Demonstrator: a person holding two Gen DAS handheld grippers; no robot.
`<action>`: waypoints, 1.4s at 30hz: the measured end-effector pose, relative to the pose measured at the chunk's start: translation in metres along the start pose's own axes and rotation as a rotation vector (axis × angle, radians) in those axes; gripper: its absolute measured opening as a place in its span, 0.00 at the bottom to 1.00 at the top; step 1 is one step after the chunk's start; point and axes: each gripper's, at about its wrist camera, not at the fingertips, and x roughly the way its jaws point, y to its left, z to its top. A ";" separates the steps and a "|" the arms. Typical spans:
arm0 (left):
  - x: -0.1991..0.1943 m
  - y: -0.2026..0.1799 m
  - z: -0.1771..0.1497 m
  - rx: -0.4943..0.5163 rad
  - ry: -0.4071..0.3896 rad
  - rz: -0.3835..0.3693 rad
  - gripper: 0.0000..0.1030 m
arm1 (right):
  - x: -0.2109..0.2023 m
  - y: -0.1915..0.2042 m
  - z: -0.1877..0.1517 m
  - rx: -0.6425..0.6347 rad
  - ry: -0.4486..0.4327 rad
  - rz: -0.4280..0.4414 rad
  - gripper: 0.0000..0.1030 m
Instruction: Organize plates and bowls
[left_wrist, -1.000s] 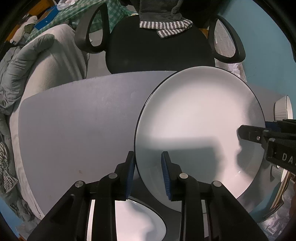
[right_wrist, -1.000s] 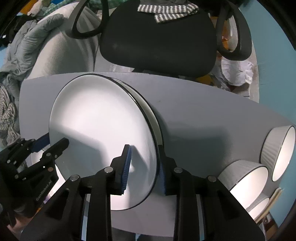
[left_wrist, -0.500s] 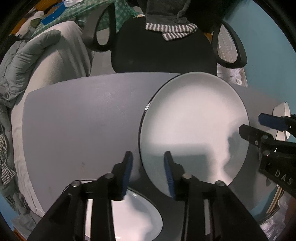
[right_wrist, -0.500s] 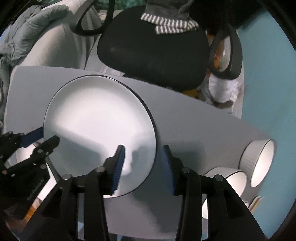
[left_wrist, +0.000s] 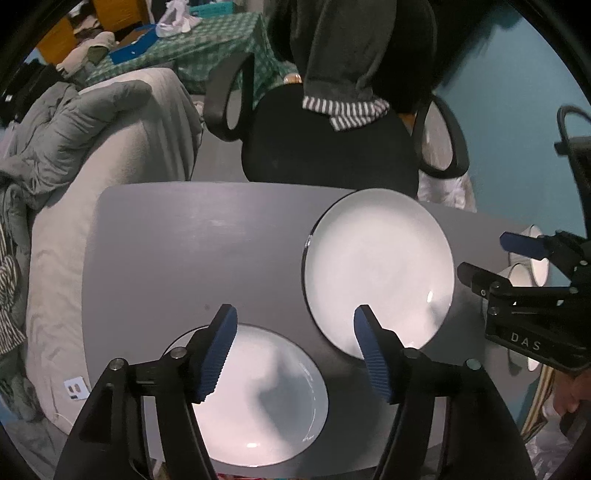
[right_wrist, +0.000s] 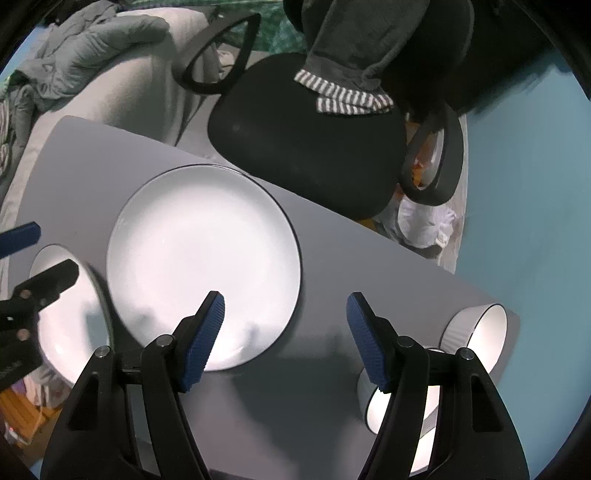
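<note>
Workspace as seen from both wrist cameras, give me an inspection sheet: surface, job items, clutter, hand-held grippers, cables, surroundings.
Surface: grey table, mostly bare on its left part.
Job's things: large white plate lying flat mid-table; second white plate at the near edge; white ribbed bowls grouped at the right end, exact count unclear.
Clutter: nothing seen on the table besides dishes.
Grippers: left hand-held gripper jaws opening, nothing between them; right hand-held gripper jaws opening, nothing between them.
Cables: nothing seen on the table.
Surroundings: black office chair behind the table, draped with a grey garment; grey bedding at left; teal wall at right.
</note>
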 end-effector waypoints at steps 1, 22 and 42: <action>-0.005 0.005 -0.003 -0.007 -0.005 -0.005 0.66 | -0.005 0.003 -0.002 -0.008 -0.008 0.002 0.66; -0.042 0.079 -0.081 -0.161 -0.025 -0.079 0.73 | -0.057 0.039 -0.030 -0.098 -0.061 0.072 0.66; -0.037 0.125 -0.145 -0.271 0.000 -0.075 0.73 | -0.040 0.075 -0.077 -0.059 0.003 0.284 0.67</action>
